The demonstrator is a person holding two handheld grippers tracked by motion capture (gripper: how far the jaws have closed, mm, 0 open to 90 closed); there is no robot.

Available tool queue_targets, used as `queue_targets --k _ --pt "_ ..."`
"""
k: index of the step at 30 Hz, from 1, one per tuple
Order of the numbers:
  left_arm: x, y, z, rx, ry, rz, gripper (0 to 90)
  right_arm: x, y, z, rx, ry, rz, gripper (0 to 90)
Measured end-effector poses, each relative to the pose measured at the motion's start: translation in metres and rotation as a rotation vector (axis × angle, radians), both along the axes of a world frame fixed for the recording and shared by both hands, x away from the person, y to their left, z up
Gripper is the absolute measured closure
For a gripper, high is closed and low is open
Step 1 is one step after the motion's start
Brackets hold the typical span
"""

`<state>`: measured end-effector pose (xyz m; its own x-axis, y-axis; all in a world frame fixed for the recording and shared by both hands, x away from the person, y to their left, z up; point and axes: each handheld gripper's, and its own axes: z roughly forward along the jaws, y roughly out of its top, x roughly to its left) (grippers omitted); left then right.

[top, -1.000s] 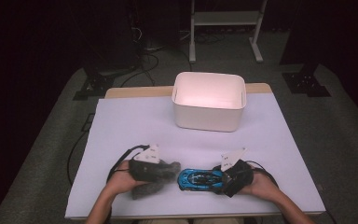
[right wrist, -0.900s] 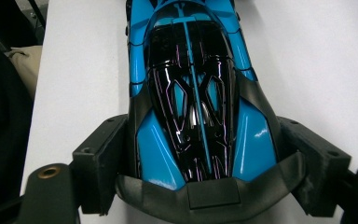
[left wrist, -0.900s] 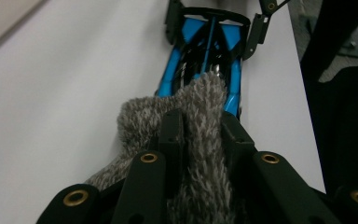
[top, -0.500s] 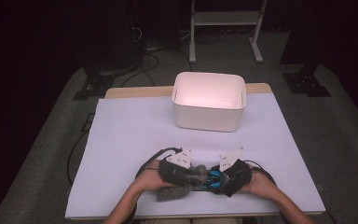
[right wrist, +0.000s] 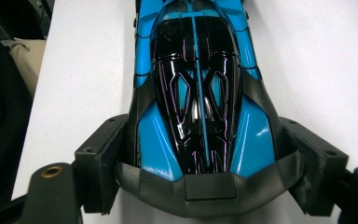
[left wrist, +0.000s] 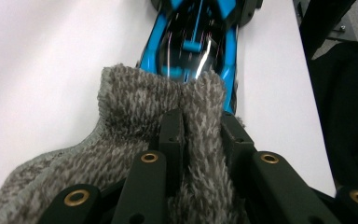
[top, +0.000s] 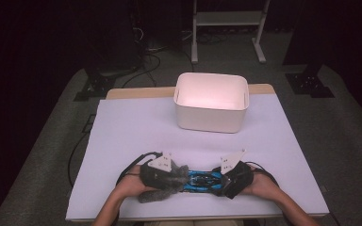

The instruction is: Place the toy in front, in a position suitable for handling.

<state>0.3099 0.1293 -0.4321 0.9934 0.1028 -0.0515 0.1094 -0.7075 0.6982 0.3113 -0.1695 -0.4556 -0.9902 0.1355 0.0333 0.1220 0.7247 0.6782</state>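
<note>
Both tongs are busy near my edge of the tabletop (top: 122,127): my left tongs (left wrist: 200,126) are clenched on a fold of a fuzzy grey cloth (left wrist: 135,112), pinched tight between the black jaws, while my right tongs (right wrist: 200,154) stand wide and clamp the rear of a blue and black toy car (right wrist: 198,84) from both sides. From above, the car (top: 202,180) lies between my two hands, well short of the white bin (top: 211,101), and the cloth (top: 169,181) touches its far end, draped over the nose. I judge I'm wiping the car. My worry is the glossy body: pushing the cloth hard could slide the car out of the side grip or twist it askew, and the loose pile might snag on the bodywork and slip from my pinch
</note>
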Motion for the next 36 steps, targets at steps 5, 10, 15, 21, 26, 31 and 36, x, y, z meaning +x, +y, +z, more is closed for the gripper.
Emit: queue_targets --k 5,10,15,21,26,31,36 --pt "0.0 -0.003 0.001 -0.03 0.015 -0.01 74.4 0.001 0.006 0.003 -0.032 -0.007 0.022 23.3" --pt "0.007 -0.021 0.006 -0.082 0.021 -0.042 74.5 0.003 0.011 0.004 -0.047 -0.005 0.043 23.5" --pt "0.008 -0.047 0.012 -0.068 0.014 -0.114 74.4 0.004 0.017 0.005 -0.066 -0.011 0.067 23.5" --pt "0.006 -0.046 0.014 -0.07 0.028 -0.129 74.4 0.004 0.021 0.004 -0.046 0.009 0.101 23.5" --pt "0.003 -0.037 0.011 -0.068 0.027 -0.111 74.4 0.004 0.025 0.003 -0.035 0.011 0.108 23.4" --pt "0.001 -0.022 0.009 -0.052 0.01 -0.072 73.8 0.003 0.029 0.003 -0.028 0.017 0.081 22.6" --pt "-0.004 -0.009 0.005 -0.054 0.006 -0.053 73.8 -0.002 0.03 0.003 -0.04 -0.016 0.057 22.2"
